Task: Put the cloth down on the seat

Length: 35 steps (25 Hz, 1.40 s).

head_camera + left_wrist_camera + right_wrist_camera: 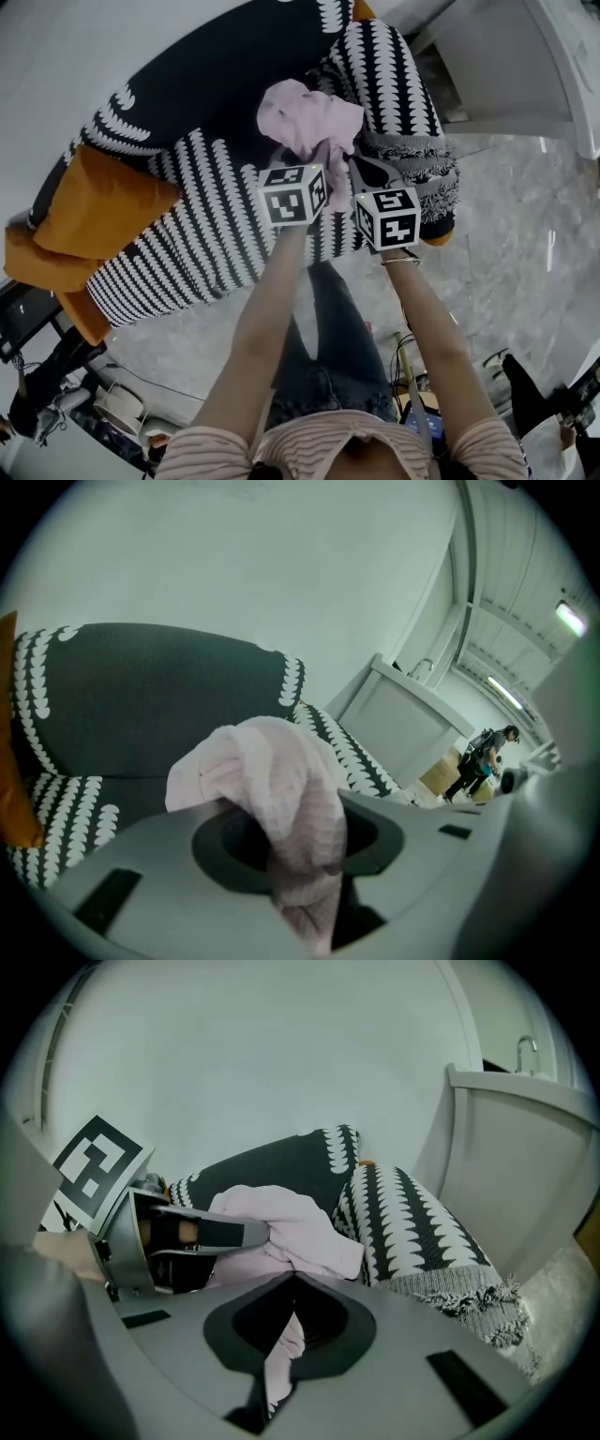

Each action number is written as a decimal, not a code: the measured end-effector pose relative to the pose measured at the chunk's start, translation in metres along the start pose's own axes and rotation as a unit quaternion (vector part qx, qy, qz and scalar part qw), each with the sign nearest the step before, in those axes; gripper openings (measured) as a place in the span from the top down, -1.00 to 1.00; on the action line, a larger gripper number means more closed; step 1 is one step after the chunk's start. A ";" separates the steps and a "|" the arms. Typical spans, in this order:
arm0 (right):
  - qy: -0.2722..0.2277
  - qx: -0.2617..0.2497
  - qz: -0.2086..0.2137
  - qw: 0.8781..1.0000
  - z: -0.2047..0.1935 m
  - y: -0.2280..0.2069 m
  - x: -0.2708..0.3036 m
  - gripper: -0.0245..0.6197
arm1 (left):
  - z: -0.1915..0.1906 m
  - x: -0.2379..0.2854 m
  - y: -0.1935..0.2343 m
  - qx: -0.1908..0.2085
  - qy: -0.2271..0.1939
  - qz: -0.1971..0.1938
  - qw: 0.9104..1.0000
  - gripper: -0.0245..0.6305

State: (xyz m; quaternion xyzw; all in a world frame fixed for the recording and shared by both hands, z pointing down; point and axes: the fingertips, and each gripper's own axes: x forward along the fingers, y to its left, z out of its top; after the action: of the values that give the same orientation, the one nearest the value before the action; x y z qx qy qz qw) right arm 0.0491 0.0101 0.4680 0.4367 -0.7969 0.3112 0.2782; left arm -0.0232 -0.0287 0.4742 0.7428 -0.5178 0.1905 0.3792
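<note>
Holding a crumpled pale pink cloth (309,117) in both grippers, we have it bunched over the black-and-white patterned sofa seat (187,234). In the head view the cloth sits at twelve o'clock from the two marker cubes. We cannot tell whether its underside touches the seat.

Our left gripper (322,155) is clamped on the cloth. In the left gripper view the pink folds fill the gap between the jaws and spill over the top. Our right gripper (356,169) is also closed on it. In the right gripper view a narrow strip of the fabric is pinched between the jaws. The two grippers sit just beside each other, the right one at three o'clock from the left.

A patterned cushion with a fringed edge (394,84) lies at two o'clock from the cloth. An orange cushion (98,202) rests at eight o'clock from the cloth, well apart from it.
</note>
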 end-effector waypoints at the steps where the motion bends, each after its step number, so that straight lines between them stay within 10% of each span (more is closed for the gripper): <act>1: 0.004 0.000 -0.001 1.000 -0.002 -0.002 0.004 0.90 | -0.002 0.005 0.001 -0.002 0.002 0.000 1.000 0.46; 17: 0.042 0.015 -0.015 0.999 -0.013 -0.109 -0.011 0.90 | -0.015 0.097 -0.080 -0.005 0.050 0.008 0.999 0.46; 24: 0.061 0.007 -0.006 0.998 -0.023 -0.004 0.060 0.90 | -0.032 0.064 0.036 -0.012 0.058 0.017 0.998 0.46; 35: 0.074 0.022 -0.013 0.997 -0.041 -0.031 0.069 0.90 | -0.048 0.104 0.028 0.003 0.086 0.015 0.996 0.39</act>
State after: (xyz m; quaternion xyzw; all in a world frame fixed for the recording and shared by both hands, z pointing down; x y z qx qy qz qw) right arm 0.0512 -0.0087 0.5521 0.4285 -0.7614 0.3564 0.3312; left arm -0.0032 -0.0623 0.5856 0.7168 -0.4938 0.2614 0.4173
